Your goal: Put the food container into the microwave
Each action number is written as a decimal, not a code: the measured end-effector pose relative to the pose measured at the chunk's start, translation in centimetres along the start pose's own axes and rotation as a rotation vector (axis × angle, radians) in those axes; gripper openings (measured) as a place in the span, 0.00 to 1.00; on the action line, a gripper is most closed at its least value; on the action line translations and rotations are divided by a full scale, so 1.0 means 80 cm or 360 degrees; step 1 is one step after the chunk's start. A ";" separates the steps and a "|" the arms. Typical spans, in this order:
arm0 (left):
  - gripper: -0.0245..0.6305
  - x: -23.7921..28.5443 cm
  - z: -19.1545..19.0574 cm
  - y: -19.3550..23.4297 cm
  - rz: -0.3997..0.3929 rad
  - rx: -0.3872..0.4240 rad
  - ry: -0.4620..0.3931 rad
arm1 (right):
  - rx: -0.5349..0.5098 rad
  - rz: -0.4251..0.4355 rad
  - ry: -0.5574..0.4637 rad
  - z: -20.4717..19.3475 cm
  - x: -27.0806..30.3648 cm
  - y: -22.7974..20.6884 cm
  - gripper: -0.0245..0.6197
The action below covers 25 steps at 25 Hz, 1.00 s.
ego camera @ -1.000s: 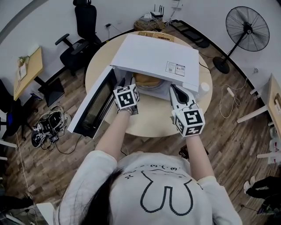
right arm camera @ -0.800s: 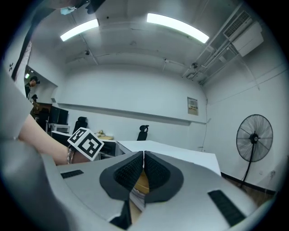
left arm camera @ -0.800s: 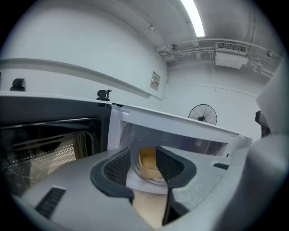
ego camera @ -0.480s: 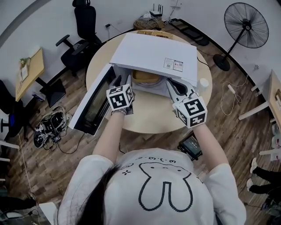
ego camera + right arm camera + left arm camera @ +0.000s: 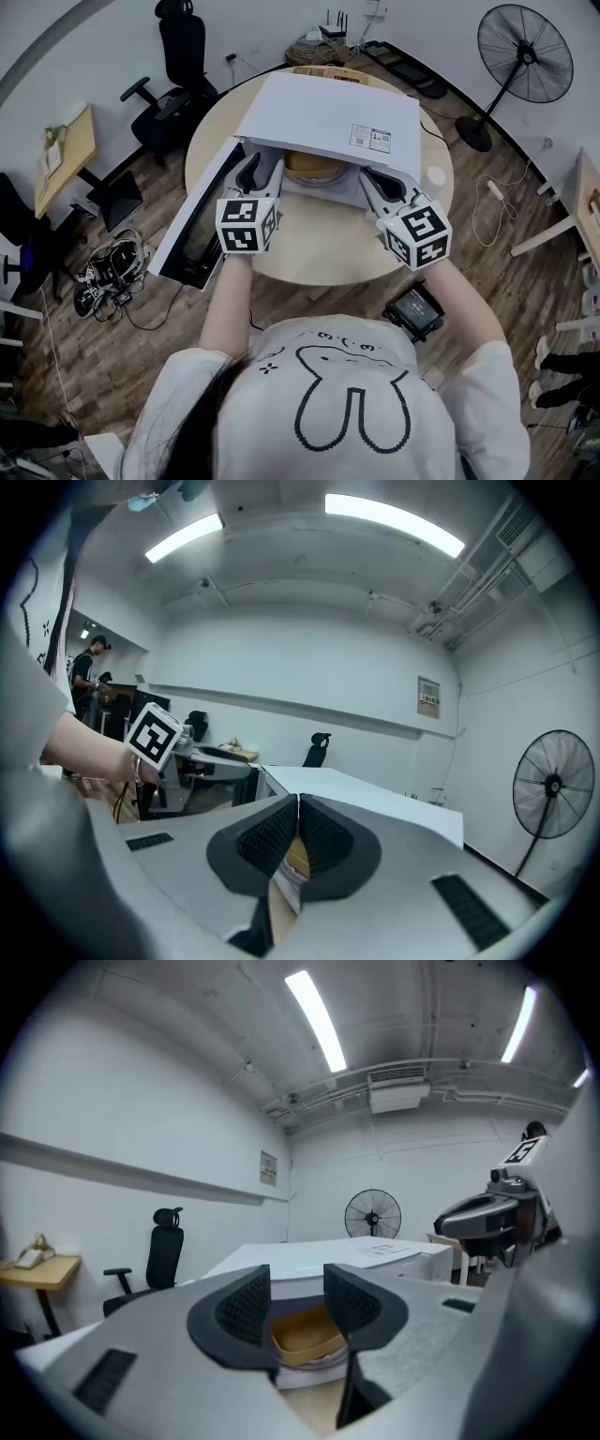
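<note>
1. A white microwave (image 5: 328, 117) stands on the far half of a round wooden table (image 5: 319, 251). Its door (image 5: 202, 225) is swung wide open and reaches out past the table's left edge.
2. The food container (image 5: 312, 166), a shallow tan tub, sits inside the microwave's cavity, just behind the open front and under the white top.
3. The left gripper (image 5: 260, 169) is at the left side of the opening, next to the door hinge, and points into the cavity. In its own view the jaws stand a narrow way apart with nothing between the pads. The food container (image 5: 305, 1333) shows through the gap, farther in and clear of the left gripper (image 5: 297, 1290).
4. The right gripper (image 5: 375, 180) is at the right side of the opening, over the table's near half. In its own view the right gripper (image 5: 298, 817) has its jaws pressed together at the tips, gripping nothing. A tan sliver of the container shows below them.
5. Each gripper appears in the other's view, the two level with each other across the front of the microwave.
6. Around the table, on the wood floor: a standing fan (image 5: 525, 52) off the far right side and a black office chair (image 5: 183, 47) off the far left.
</note>
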<state>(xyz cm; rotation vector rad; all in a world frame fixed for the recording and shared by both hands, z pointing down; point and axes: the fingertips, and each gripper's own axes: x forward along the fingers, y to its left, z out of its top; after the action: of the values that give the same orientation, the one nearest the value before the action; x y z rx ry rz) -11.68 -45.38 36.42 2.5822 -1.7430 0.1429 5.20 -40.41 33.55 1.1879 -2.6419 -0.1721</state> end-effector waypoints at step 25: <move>0.05 -0.078 0.130 0.013 0.0037 0.0205 -0.0441 | -0.0091 -0.0371 -0.0298 0.072 -0.044 -0.046 0.08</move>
<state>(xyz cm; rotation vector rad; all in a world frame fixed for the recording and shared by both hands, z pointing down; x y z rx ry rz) -14.28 -40.70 25.51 2.7887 -1.9086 -0.1129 8.64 -40.16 26.67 1.5268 -2.6242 -0.4164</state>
